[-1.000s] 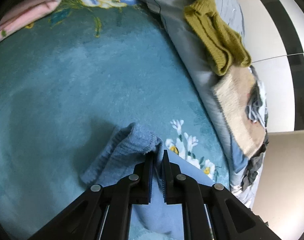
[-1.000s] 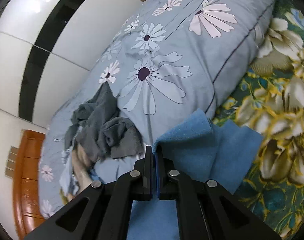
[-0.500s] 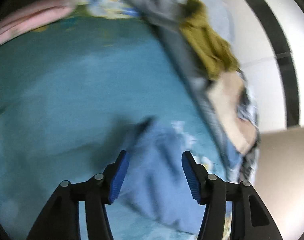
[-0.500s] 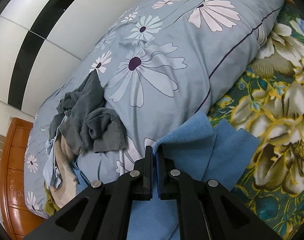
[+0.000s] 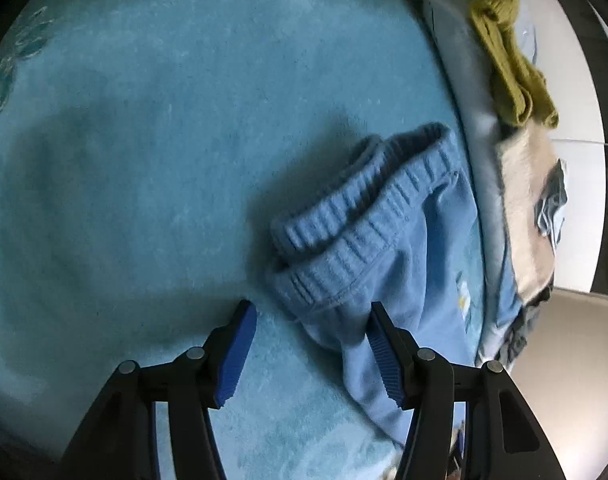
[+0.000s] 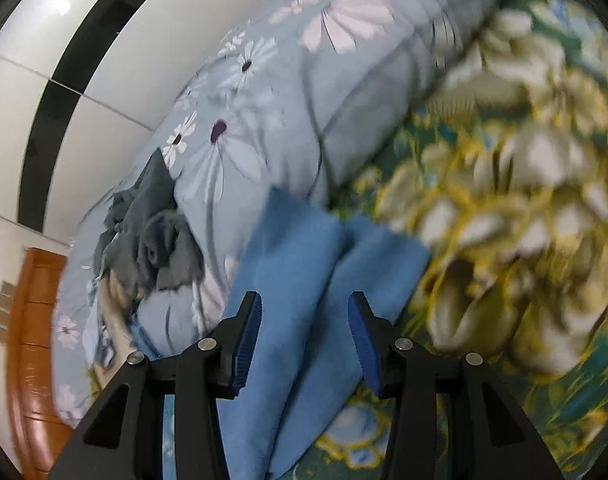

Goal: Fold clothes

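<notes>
Teal plush bedspread [image 5: 152, 168]: your left gripper [image 5: 311, 354] and right gripper [image 6: 302, 338] have just opened, releasing the soft blue knit trousers [image 5: 383, 240]; fold apparently laid.

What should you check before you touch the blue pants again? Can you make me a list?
1. Left gripper let go: ok. Its jaws have just opened and the pads press on nothing.
2. Right gripper let go: ok. Its jaws have just opened wide; the cloth lies loose between them.
3. Blue pants lying on the teal blanket: ok, waistband at one end, legs at the other.
4. Pants lying flat: not ok, the ribbed waistband is bunched and gaping.
5. Legs lined up: ok, side by side.
6. Other clothes out of the way: ok, the green knit and grey clothes sit up on the flowered quilt.
</notes>
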Motion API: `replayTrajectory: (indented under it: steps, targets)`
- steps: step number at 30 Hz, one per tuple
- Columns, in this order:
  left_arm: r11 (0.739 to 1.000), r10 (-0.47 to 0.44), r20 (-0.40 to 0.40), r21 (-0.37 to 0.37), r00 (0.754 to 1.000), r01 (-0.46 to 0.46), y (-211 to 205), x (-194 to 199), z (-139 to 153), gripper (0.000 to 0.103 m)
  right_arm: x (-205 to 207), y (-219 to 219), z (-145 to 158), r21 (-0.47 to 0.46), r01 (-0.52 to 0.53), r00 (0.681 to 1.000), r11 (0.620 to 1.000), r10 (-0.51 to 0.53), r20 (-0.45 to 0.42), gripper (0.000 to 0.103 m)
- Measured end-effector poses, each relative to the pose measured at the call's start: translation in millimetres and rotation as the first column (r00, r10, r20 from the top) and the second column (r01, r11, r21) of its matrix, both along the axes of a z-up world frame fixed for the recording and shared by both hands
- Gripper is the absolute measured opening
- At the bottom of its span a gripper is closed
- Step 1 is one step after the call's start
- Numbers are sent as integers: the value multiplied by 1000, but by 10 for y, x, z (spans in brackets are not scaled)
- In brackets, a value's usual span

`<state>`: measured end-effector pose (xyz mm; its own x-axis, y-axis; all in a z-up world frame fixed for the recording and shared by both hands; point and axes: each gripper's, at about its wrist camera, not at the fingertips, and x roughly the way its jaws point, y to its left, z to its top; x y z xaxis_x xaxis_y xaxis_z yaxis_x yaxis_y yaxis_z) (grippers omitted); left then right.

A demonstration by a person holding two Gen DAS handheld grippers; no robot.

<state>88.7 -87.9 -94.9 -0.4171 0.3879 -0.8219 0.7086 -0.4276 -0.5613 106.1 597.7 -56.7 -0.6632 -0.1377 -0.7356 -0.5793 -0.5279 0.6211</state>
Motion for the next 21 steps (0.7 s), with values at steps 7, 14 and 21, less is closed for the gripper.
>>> replayTrajectory:
  steps: [7, 14, 21]
  targets:
    - [999, 26, -68, -24, 997, -28, -24, 34, 24, 59, -182, -173, -184, -26, -14, 1000, 1000, 14, 5, 46]
    - [998, 10, -100, -54, 995, -15, 41, 7, 31, 59, -271, -65, -345, -133, 109, 994, 985, -111, -6, 10]
    - [999, 21, -111, -40, 994, -26, 8, 9, 26, 59, -261, -148, 133, 9, 8, 993, 1000, -7, -116, 4]
